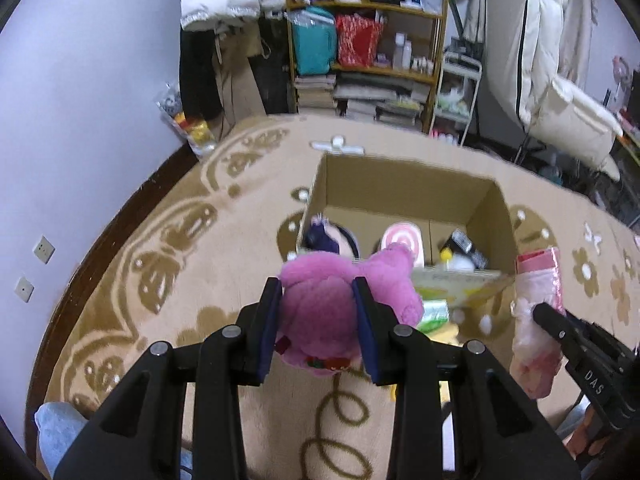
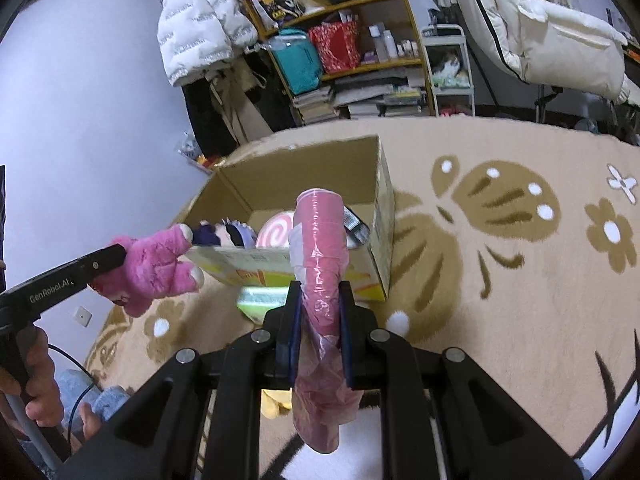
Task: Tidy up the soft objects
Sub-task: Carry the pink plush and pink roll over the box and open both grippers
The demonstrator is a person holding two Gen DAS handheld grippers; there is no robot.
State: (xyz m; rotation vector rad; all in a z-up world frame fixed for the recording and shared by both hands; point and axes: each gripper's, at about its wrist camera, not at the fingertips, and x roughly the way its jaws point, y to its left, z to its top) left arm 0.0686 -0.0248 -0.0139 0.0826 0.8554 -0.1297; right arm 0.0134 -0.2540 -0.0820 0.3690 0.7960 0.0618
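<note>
Above the beige patterned carpet (image 2: 500, 280), both grippers are hovering loaded near the open brown cardboard box (image 1: 404, 196).
Left gripper (image 1: 318, 292) is clamping a pink plush bear (image 1: 320, 308); right gripper (image 2: 320, 296) is pinching a pink plastic-wrapped soft roll (image 2: 320, 240), box at 12 o'clock. Risks: slippery wrap sliding out, bear catching the box's near wall. Readable: "GenRobot.AI", "DAS", "40".

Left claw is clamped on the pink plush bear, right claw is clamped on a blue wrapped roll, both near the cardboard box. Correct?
Not quite. The right claw grips a pink wrapped roll, not blue, as the right wrist view shows. The left claw does hold the pink plush bear, near the cardboard box.
</note>
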